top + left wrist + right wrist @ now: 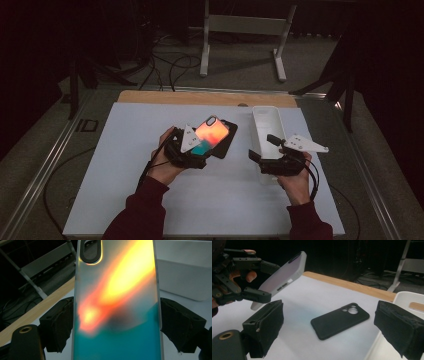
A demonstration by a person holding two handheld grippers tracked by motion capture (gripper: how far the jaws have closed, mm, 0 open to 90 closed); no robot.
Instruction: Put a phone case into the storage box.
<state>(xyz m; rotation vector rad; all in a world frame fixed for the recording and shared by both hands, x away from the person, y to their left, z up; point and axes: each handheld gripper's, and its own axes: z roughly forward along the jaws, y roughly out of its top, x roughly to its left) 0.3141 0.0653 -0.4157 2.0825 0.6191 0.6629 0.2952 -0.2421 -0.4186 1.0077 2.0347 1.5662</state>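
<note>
My left gripper is shut on a glossy phone case with an orange-to-teal sheen and holds it tilted above the white mat. In the left gripper view both pads press on the long edges of the case, whose camera cutout is at the top. A black phone case lies flat on the mat beneath and beyond it, also seen in the high view. My right gripper hovers beside the white bin with its jaws wide apart and nothing between them.
A long white bin stands on the right of the white mat, close against my right gripper. A wooden strip runs along the mat's far edge. A white metal frame and cables lie on the floor beyond.
</note>
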